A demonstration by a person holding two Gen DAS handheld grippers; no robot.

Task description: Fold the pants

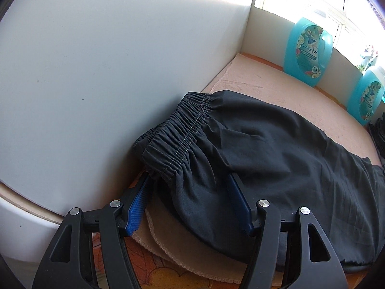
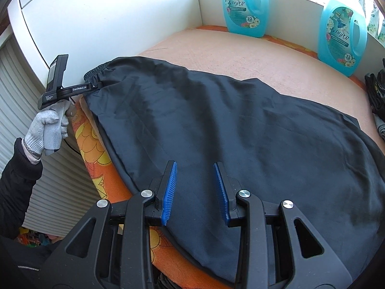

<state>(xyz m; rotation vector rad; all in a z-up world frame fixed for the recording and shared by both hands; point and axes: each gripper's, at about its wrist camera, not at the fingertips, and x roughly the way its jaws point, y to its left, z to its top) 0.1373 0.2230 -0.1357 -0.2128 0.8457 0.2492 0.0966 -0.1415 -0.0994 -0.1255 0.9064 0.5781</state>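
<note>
Two grippers are working at one pair of dark pants point(image 2: 216, 125), which is lying spread over a peach towel point(image 2: 240, 55) on an orange flowered surface point(image 2: 96, 168). The elastic waistband point(image 1: 178, 132) is sitting at the far left, pressed against a white wall panel point(image 1: 96, 72), and the legs are running off toward the right.

The left gripper point(image 1: 190, 192) is standing with its blue-padded jaws wide apart, straddling a bulge of cloth just below the waistband; the fabric is lying between the pads, but they are not closing on it. In the right wrist view a gloved left hand point(image 2: 48, 127) is holding that tool at the waistband corner. The right gripper point(image 2: 195, 187) is hovering over the near edge of the pants around mid-leg, its jaws parted and gripping nothing.

As for progress, the pants appear to be laid out with one leg over the other, so a lengthwise fold looks done, though I cannot tell how neatly the layers are matching. The crosswise folds, hem toward waistband, are apparently still remaining, and the cloth is showing loose ripples needing smoothing.

Two blue detergent bottles point(image 2: 245, 7) are standing along the far edge, and dark gloves point(image 2: 377, 89) are lying at the right.
</note>
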